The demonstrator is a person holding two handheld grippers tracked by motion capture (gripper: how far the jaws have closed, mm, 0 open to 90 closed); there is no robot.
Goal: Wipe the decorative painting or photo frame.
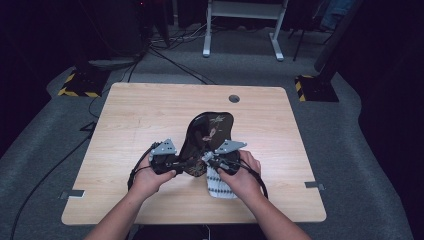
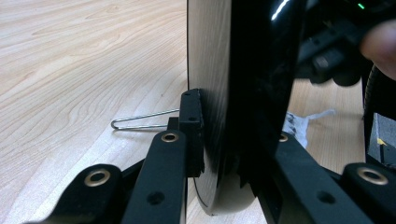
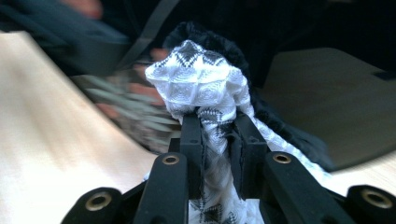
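Note:
A black glossy tray point(image 1: 209, 131) with a flower pattern stands tilted up on edge at the table's middle. My left gripper point(image 1: 181, 163) is shut on its lower left rim. In the left gripper view the pads clamp the tray point(image 2: 252, 93) edge-on, with the gripper point(image 2: 233, 140) around it. A white cloth with a black pattern point(image 1: 219, 185) lies at the tray's near right side. My right gripper point(image 1: 211, 160) is shut on a bunched fold of it. In the right gripper view the cloth point(image 3: 196, 79) bulges above the gripper point(image 3: 218, 135), right up against the blurred tray point(image 3: 121, 102).
The wooden table point(image 1: 130, 115) has a round cable hole point(image 1: 233, 98) near its far edge. A thin wire loop point(image 2: 140, 122) lies on the wood beside the left jaws. Cables and white desk legs point(image 1: 274, 40) are on the floor beyond the table.

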